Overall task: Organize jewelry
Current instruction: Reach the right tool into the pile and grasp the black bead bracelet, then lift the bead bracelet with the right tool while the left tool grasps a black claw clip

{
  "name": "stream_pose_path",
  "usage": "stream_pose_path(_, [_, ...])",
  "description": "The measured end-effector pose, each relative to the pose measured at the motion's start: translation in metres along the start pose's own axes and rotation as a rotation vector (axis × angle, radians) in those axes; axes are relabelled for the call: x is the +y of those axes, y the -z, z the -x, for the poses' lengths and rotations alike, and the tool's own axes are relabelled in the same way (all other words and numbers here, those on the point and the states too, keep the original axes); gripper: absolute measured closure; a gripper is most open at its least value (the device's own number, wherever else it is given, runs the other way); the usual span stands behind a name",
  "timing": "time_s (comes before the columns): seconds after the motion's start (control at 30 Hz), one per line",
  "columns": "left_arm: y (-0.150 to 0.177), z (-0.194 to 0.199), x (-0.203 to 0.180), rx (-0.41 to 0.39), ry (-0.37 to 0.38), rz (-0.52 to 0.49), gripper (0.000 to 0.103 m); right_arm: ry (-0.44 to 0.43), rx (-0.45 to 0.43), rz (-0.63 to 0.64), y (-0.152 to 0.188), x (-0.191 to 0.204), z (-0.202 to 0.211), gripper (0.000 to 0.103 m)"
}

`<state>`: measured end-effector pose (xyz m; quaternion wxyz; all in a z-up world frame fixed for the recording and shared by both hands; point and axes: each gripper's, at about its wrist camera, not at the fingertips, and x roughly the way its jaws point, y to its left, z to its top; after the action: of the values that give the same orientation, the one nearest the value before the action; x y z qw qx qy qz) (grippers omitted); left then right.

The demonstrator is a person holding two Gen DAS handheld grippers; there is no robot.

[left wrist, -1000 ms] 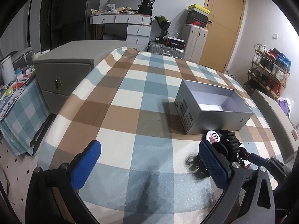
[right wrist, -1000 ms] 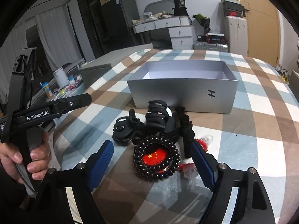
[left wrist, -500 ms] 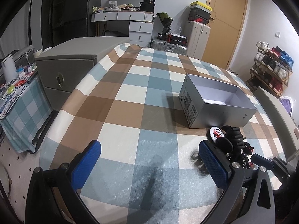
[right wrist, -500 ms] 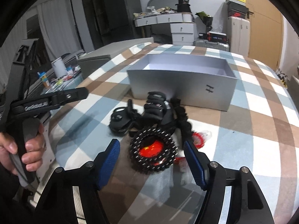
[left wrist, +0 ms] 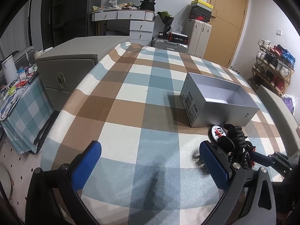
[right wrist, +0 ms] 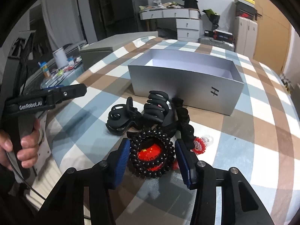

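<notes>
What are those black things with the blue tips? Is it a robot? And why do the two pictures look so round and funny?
It isn't a robot. A person holds one set of tongs in each hand, and each has a camera looking out along its two blue-tipped fingers. The round lens bends the picture.

One picture is from the left tongs. They are open over the checked tablecloth, with nothing between them.

The other is from the right tongs. They are closing around a black bead bracelet lying on a red badge. I can't tell if the pads press it yet. You can also see the person's hand holding the left tongs.

Behind the bracelet lie black hair clips, then an open grey box with nothing visible inside.
</notes>
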<state>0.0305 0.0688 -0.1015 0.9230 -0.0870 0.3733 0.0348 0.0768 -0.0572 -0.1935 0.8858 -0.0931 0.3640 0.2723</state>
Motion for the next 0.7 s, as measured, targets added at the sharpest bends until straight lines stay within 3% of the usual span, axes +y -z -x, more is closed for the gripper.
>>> stream_pose_path(0.23, [0.001, 0.002, -0.002, 0.001, -0.004, -0.014, 0.001, -0.045, -0.047, -0.050, 0.003, -0.008, 0.009, 0.061])
stream_pose_path(0.5, [-0.002, 0.003, -0.004, 0.000, -0.004, -0.018, 0.001, -0.095, -0.166, -0.098, 0.001, -0.016, 0.031, 0.061])
stream_pose_path(0.7, [-0.004, -0.003, -0.013, 0.027, 0.074, -0.041, 0.001, -0.135, -0.235, -0.192, -0.004, -0.036, 0.043, 0.061])
